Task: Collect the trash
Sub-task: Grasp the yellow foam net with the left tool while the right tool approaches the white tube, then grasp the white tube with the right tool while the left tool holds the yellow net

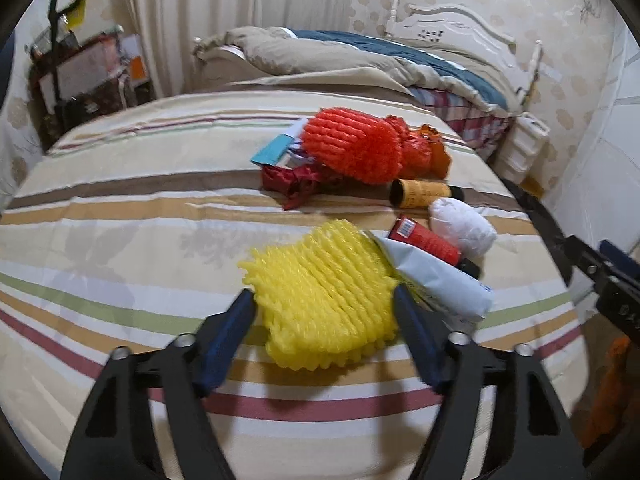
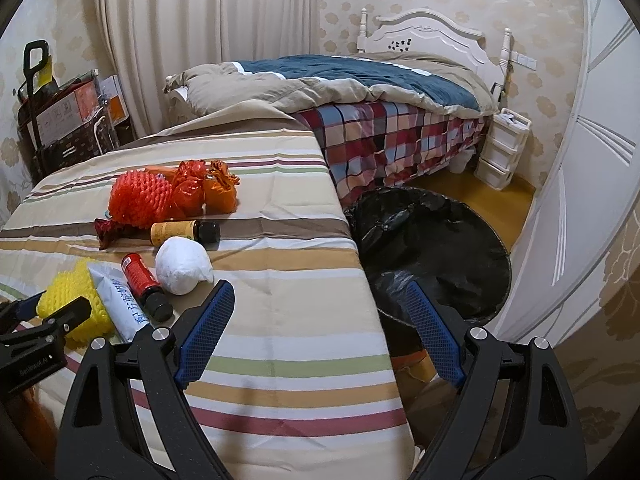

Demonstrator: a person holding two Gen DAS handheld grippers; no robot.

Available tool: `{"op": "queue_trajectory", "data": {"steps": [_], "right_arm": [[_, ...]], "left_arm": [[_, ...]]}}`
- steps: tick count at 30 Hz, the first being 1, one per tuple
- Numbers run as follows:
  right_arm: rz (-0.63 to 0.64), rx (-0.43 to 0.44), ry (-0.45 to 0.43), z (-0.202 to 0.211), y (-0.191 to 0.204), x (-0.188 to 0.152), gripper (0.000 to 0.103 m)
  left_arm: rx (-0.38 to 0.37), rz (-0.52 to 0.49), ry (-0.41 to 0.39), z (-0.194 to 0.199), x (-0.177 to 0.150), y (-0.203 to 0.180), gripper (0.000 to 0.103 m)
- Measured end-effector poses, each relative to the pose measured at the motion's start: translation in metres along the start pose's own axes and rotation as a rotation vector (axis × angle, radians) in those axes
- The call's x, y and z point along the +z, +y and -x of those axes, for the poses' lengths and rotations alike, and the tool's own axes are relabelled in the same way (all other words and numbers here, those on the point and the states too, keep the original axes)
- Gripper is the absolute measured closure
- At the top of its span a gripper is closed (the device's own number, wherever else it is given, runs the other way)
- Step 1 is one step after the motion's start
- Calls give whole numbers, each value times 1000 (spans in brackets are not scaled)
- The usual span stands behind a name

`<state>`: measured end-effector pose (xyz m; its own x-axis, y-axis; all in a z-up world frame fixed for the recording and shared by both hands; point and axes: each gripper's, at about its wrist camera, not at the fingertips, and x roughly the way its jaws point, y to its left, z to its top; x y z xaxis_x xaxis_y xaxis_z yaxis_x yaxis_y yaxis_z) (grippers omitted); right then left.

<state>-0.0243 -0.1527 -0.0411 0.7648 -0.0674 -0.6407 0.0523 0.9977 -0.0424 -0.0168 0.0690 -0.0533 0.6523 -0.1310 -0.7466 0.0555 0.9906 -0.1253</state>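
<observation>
Under yellow foam net (image 1: 324, 300), white tube (image 1: 440, 276) half-hidden

A striped sheet (image 2: 280, 364) in cream, tan, brown, green and dark red covers the surface, which stands against a bed. Near its front edge lie a yellow foam net (image 1: 324, 300), a white tube (image 1: 440, 276) just beside it on the right, a red bottle with a black cap (image 1: 428, 240) and a white crumpled wad (image 1: 464, 228). Farther back lie a yellow bottle with a dark cap (image 1: 424, 194), an orange foam net (image 1: 352, 144), orange plastic wrappers (image 1: 424, 148), a dark red crumpled wrapper (image 1: 296, 184) and a blue-and-white packet (image 1: 276, 152).
</observation>
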Motion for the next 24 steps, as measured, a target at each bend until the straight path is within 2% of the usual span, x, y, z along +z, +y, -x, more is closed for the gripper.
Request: {"op": "queue_trajectory", "data": {"steps": [6, 10, 15, 24], "right_arm": [[12, 5, 6, -3, 6, -2, 18], [17, 8, 7, -2, 8, -3, 18], [21, 7, 6, -2, 9, -3, 18], [45, 32, 2, 1, 22, -3, 18]], "left_arm": [[-24, -37, -21, 4, -2, -4, 57], [-38, -30, -33, 8, 0, 3, 76], [-43, -16, -40, 10, 1, 12, 79], [5, -25, -82, 23, 5, 22, 80]]}}
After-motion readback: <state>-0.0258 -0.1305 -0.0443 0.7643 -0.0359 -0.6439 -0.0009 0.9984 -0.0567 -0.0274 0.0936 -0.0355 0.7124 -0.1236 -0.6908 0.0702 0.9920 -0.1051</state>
